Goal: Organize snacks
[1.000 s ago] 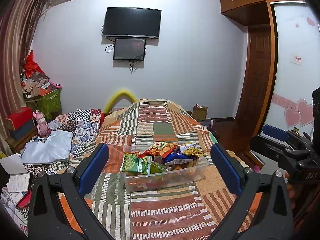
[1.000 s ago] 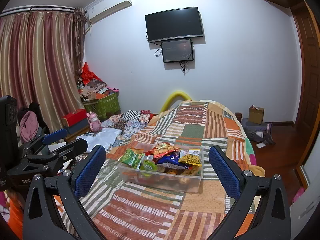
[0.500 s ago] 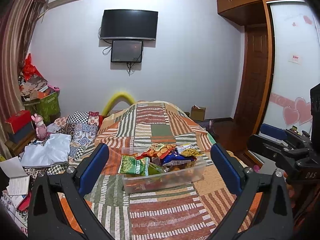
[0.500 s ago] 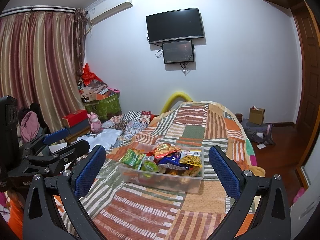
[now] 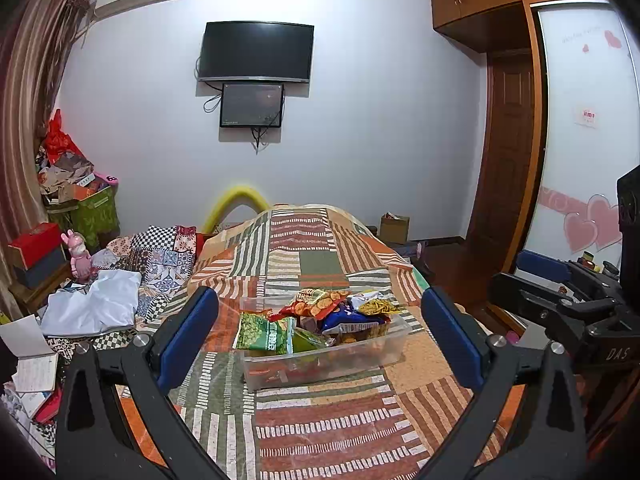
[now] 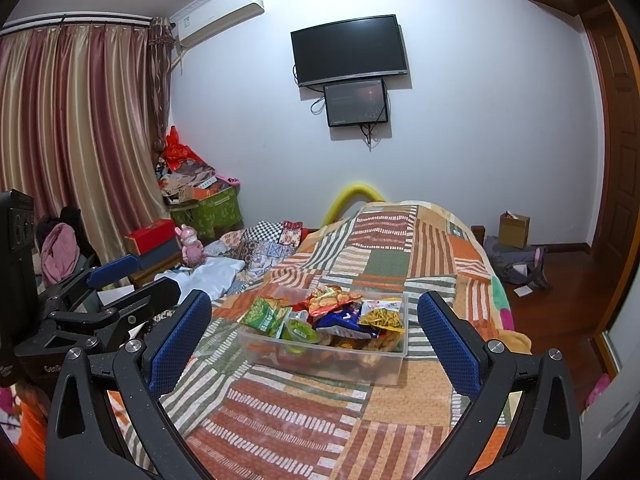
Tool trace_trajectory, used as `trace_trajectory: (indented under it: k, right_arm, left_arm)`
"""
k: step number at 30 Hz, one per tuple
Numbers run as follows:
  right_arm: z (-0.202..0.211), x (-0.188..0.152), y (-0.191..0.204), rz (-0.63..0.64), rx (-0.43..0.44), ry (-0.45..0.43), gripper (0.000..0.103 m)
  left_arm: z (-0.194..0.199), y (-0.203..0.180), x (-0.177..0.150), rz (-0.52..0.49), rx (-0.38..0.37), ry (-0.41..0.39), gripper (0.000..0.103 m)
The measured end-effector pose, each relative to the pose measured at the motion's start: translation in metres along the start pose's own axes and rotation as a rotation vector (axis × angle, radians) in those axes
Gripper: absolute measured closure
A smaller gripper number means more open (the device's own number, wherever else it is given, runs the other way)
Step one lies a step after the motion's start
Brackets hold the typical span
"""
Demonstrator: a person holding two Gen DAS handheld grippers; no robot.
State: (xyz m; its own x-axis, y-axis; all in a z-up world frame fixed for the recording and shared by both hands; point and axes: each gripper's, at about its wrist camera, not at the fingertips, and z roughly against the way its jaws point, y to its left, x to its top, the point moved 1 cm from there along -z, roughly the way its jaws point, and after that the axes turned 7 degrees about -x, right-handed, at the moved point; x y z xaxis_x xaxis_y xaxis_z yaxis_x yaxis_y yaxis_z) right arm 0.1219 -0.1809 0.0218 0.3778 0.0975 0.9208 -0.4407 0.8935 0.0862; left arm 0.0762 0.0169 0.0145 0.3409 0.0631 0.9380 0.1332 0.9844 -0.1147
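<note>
A clear plastic bin (image 5: 360, 354) (image 6: 384, 364) sits on the patchwork bedspread (image 5: 320, 432) (image 6: 296, 420), heaped with snack packets. Among them are a green pea bag (image 5: 262, 334) (image 6: 267, 319), an orange-red chip bag (image 5: 316, 302) (image 6: 330, 299), a blue bag (image 5: 352, 320) (image 6: 344, 322) and a yellow-stick bag (image 5: 374, 304) (image 6: 382, 316). My left gripper (image 5: 320, 322) is open, held back from the bin, which shows between its blue pads. My right gripper (image 6: 316, 326) is open too, also short of the bin. Neither holds anything.
Clothes and patterned cushions (image 5: 160, 256) lie left of the bed, with a pink toy (image 5: 80, 258), boxes and papers. A wardrobe (image 5: 584, 128) and door (image 5: 508, 168) stand on the right. A TV (image 5: 256, 52) hangs on the far wall. A cardboard box (image 6: 514, 230) sits on the floor.
Both views shift slightly, the scene sitting a little lower and nearer in the left wrist view. The bin and snacks have not moved; both grippers stay open.
</note>
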Motion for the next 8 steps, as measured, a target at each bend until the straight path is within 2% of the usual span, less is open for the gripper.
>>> trace_trajectory:
  k: [8]
  right_arm:
    - [-0.0003,-0.0011,0.0002,-0.001,-0.002,0.002,0.0]
  left_arm:
    - [-0.0006,0.0018,0.0006,0.007,-0.005,0.003,0.0]
